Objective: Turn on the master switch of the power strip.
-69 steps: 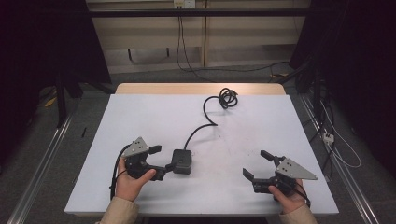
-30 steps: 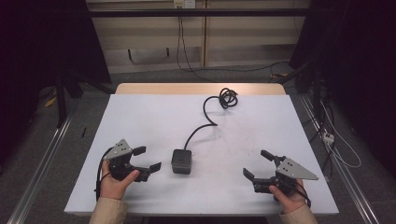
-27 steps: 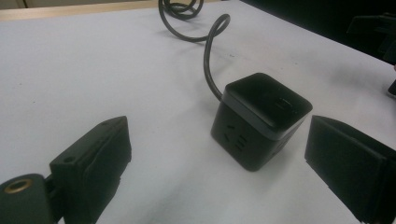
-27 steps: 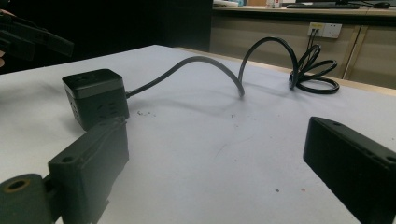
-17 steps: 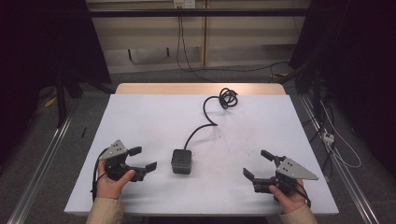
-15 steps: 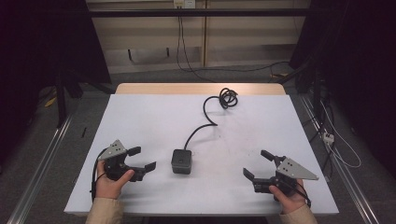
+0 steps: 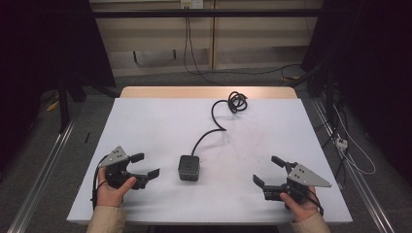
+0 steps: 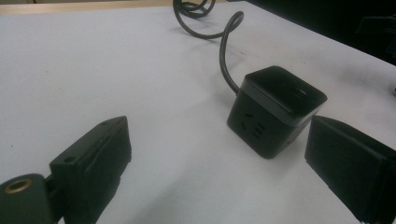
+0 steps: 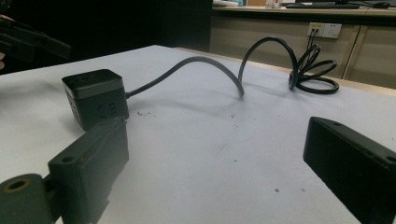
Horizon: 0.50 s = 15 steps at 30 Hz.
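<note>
A black cube-shaped power socket (image 7: 188, 167) sits near the middle of the white table (image 7: 145, 121). Its black cable (image 7: 214, 119) runs back to a coil (image 7: 237, 102) near the far edge. My left gripper (image 7: 145, 165) rests at the table's front left, open and empty, a short way left of the cube. In the left gripper view the cube (image 8: 275, 109) lies just beyond the right jaw, with its cable (image 8: 224, 56) trailing away. My right gripper (image 7: 268, 170) stands open and empty at the front right. The right gripper view has the cube (image 9: 95, 97) at the left and the coil (image 9: 313, 65) far back.
The table's wooden far edge (image 7: 209, 92) borders a floor with cables (image 7: 252, 73). Metal rails (image 7: 43, 170) run along both sides of the table. A wall socket (image 9: 325, 30) sits on the back panel. Small dark specks (image 9: 140, 113) mark the tabletop.
My left gripper has let go of the cube and drawn back to the left, leaving the cube on the table. Over the last second it has barely moved. The right gripper is unchanged.
</note>
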Each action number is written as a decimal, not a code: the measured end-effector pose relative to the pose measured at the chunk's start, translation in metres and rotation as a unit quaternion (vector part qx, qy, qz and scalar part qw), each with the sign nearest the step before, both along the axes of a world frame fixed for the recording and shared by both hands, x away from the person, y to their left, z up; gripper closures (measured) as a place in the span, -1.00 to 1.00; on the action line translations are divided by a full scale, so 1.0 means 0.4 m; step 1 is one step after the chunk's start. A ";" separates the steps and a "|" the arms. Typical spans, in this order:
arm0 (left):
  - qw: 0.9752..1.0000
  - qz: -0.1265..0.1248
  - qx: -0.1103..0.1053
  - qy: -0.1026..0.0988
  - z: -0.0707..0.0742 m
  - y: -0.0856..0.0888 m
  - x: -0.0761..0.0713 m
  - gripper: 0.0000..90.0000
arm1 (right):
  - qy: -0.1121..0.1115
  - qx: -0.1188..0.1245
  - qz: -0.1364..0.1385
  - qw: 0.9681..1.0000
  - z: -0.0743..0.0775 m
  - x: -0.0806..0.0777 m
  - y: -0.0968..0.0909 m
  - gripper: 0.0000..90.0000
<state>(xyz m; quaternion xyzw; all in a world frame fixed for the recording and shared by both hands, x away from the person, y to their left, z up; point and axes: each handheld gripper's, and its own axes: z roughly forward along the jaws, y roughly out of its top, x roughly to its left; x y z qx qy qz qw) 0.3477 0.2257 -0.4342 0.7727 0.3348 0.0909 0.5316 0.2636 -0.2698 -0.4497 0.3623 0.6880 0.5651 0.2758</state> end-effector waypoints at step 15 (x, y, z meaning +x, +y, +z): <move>1.000 0.015 -0.004 -0.001 -0.005 0.029 -0.002 -0.85 | 0.000 0.001 -0.002 1.000 0.000 0.001 -0.003 -0.86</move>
